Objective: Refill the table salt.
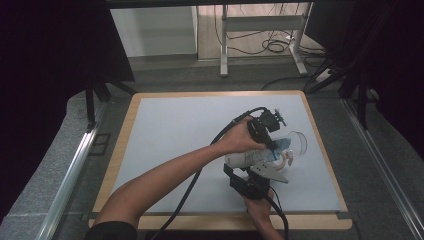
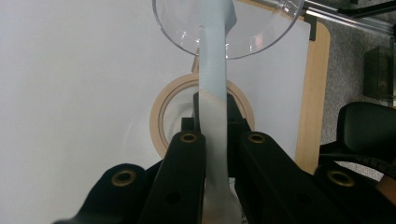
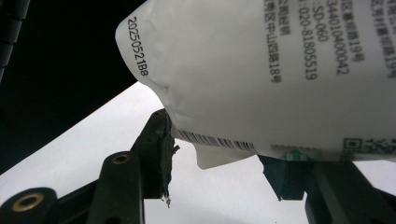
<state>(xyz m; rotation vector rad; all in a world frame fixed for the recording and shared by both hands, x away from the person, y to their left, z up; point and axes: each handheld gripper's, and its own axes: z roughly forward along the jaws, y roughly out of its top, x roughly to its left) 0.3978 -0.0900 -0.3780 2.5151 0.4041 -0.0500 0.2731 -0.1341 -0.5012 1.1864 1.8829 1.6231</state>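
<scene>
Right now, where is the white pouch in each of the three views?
High view: the pouch lies right of centre, between the two hands.
Left gripper view: the pouch is edge-on, a pale strip running up the middle between the claw's jaws.
Right gripper view: the pouch is at upper right, large, its printed side facing the camera.
Shared landmark: the white table mat beneath it.

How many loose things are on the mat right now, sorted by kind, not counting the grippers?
White printed pouch: 1, held between both grippers
Clear plastic cup: 1, lying on its side
Tan tape ring: 1, flat on the mat
Total: 3
</scene>
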